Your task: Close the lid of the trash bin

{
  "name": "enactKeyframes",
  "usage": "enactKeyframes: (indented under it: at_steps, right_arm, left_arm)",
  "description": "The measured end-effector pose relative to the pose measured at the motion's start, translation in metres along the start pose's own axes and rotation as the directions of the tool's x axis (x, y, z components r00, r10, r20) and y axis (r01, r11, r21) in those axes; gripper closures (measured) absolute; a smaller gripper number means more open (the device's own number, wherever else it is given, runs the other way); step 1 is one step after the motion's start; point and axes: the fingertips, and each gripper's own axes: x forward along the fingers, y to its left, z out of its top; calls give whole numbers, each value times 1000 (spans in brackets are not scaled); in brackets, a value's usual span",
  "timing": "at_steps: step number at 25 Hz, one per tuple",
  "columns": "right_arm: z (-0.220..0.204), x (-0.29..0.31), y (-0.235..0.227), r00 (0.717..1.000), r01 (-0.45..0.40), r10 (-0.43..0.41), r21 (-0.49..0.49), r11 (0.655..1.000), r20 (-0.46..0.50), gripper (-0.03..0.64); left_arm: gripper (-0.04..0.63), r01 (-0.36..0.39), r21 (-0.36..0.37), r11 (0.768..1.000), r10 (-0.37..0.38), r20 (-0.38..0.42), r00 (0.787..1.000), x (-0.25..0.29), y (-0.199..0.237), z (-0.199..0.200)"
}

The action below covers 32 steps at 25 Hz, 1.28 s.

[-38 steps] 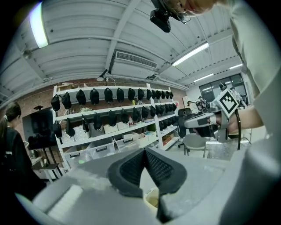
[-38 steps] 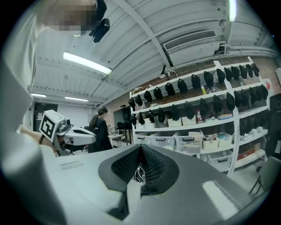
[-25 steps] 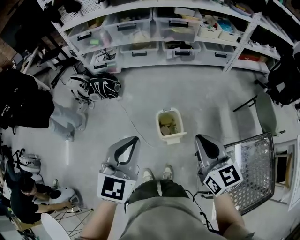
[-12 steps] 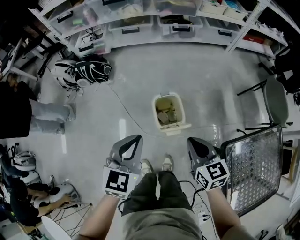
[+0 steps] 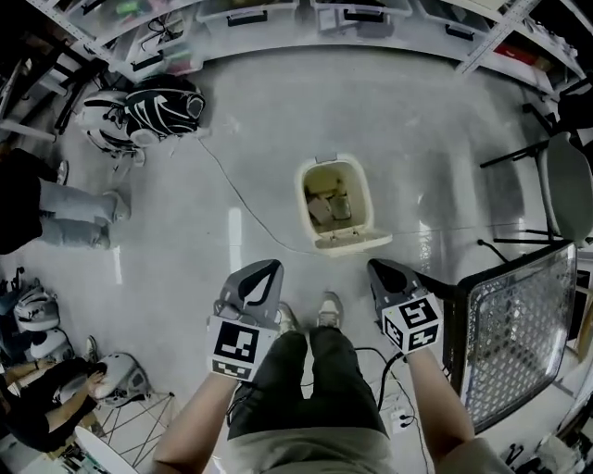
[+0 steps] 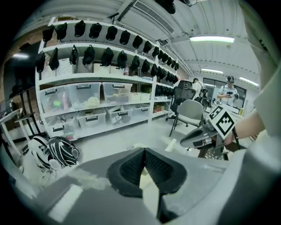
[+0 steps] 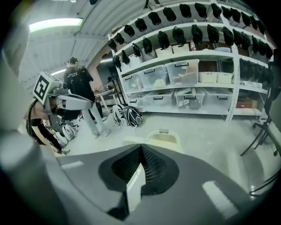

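The cream trash bin stands open on the grey floor, with rubbish inside. Its lid hangs down on the side nearest me. My left gripper is held low, short of the bin and to its left, shut with nothing between its pads. The right gripper is also shut and empty, just below and right of the lid without touching it. In the right gripper view the bin shows past the closed jaws of that gripper. In the left gripper view the jaws of that gripper meet, and the right gripper floats at the right.
A black-and-white bag lies at the far left, with a thin cable running from it toward the bin. Shelves with storage boxes line the back. A chair and a mesh cart stand right. People are at the left.
The bin has grown larger and slid up the head view as I came closer, and the shelves have mostly left the top edge. Both grippers stay shut and low.
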Motion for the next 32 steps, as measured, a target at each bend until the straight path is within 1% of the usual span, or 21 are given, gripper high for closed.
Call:
enactKeyframes:
  at_steps: [4, 9, 13, 16, 18, 24, 28, 32]
  right_arm:
    - [-19, 24, -12, 1000, 5, -5, 17, 1000, -14, 614]
    - [-14, 45, -26, 1000, 6, -7, 103, 995, 10, 614]
    - [3, 63, -33, 1000, 10, -12, 81, 997, 25, 614]
    - [13, 81, -37, 999, -5, 2, 85, 996, 38, 614]
    - [19, 94, -43, 999, 5, -9, 82, 997, 47, 614]
    - [38, 136, -62, 995, 36, -46, 109, 993, 92, 614]
    - [33, 170, -75, 996, 51, -59, 120, 992, 68, 614]
    - [18, 199, -86, 996, 71, -78, 141, 987, 42, 614]
  left_arm:
    - [593, 2, -16, 1000, -3, -23, 1000, 23, 4, -23]
    - [593, -1, -19, 1000, 1, -17, 1000, 34, 11, -25]
    - [594, -13, -17, 1000, 13, -4, 1000, 39, 26, -21]
    - [593, -48, -54, 997, 48, -4, 999, 49, 46, -25]
    - [592, -63, -65, 996, 64, 0, 998, 57, 58, -25]
    - [594, -43, -41, 998, 44, 32, 999, 84, 76, -26]
    - [594, -32, -41, 999, 34, 46, 998, 108, 86, -35]
    - [592, -31, -90, 995, 34, 39, 999, 131, 96, -52]
